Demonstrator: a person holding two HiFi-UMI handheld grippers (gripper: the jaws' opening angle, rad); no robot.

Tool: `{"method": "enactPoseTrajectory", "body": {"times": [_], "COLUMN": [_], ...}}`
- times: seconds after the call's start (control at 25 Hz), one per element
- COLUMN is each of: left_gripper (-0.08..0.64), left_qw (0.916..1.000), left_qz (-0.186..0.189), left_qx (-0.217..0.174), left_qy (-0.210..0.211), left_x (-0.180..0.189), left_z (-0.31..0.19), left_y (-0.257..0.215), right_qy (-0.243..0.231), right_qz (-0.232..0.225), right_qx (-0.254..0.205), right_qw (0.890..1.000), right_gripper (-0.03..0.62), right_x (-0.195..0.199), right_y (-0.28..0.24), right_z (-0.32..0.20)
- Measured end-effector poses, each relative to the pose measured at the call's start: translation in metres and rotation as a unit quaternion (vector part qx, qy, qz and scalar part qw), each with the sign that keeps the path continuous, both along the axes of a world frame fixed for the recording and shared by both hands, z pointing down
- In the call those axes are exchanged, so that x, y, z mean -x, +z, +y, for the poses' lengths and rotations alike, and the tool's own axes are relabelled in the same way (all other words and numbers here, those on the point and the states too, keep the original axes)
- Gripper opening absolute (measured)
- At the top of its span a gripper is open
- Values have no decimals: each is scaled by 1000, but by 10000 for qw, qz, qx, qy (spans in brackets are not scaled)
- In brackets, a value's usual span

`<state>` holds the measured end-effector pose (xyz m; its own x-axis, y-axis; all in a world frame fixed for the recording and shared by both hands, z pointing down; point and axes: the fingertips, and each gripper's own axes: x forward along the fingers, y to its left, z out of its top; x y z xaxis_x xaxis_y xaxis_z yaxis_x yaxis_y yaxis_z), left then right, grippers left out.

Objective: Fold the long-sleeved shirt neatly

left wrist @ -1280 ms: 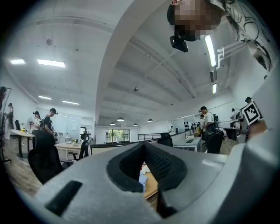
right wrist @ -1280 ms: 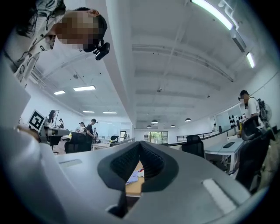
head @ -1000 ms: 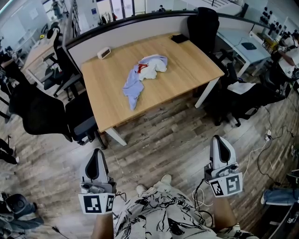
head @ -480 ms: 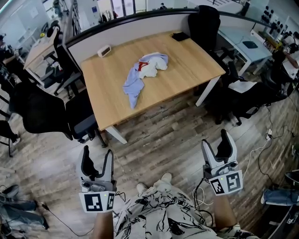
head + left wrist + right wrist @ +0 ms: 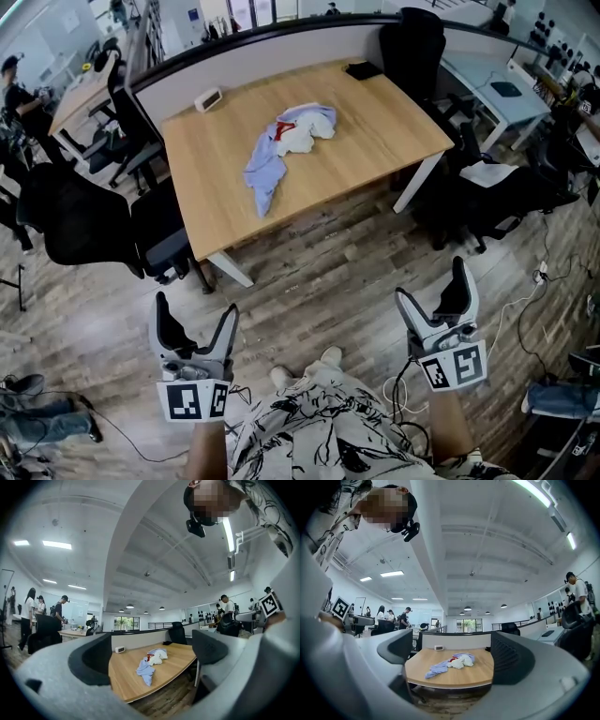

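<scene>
Crumpled blue-and-white long-sleeved shirt (image 5: 281, 150) on wooden surface (image 5: 375, 131), left tool (image 5: 197, 314) and right tool (image 5: 433, 286) well short of it, jaws just opened wide, empty

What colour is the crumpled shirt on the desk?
Shirt: light blue, white, some red; head view.

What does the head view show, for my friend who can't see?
A crumpled blue-and-white shirt lies unfolded on a wooden table. The left gripper and right gripper hang over the floor, short of the table, jaws just opened, nothing between them.
</scene>
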<state>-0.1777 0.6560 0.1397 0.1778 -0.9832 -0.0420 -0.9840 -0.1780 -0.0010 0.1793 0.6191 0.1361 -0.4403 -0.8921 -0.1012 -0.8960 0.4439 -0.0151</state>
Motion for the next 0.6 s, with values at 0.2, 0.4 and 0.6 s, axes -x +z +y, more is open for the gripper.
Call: {"method": "enactPoseTrajectory", "body": {"times": [0.2,0.4,0.6], "left_gripper": [529,535,545], "left_qw": [10000,10000,10000], "left_qz": [-21,-12,-38], "left_qx": [55,-11,43], "left_qy": [17,-63,-61], "left_x": [-17,-36,-47], "left_z": [-9,-18,-28], "left_y": [2,0,4], "right_qy": [29,-237,-178], "right_qz": [1,63,101], "right_qx": [55,27,171], "right_qw": [10000,9997,9996], "right_gripper": [520,518,518], "right_x": [-19,-31,-42], "right_y": [4,8,20], "right_z": [-7,-15,-29]}}
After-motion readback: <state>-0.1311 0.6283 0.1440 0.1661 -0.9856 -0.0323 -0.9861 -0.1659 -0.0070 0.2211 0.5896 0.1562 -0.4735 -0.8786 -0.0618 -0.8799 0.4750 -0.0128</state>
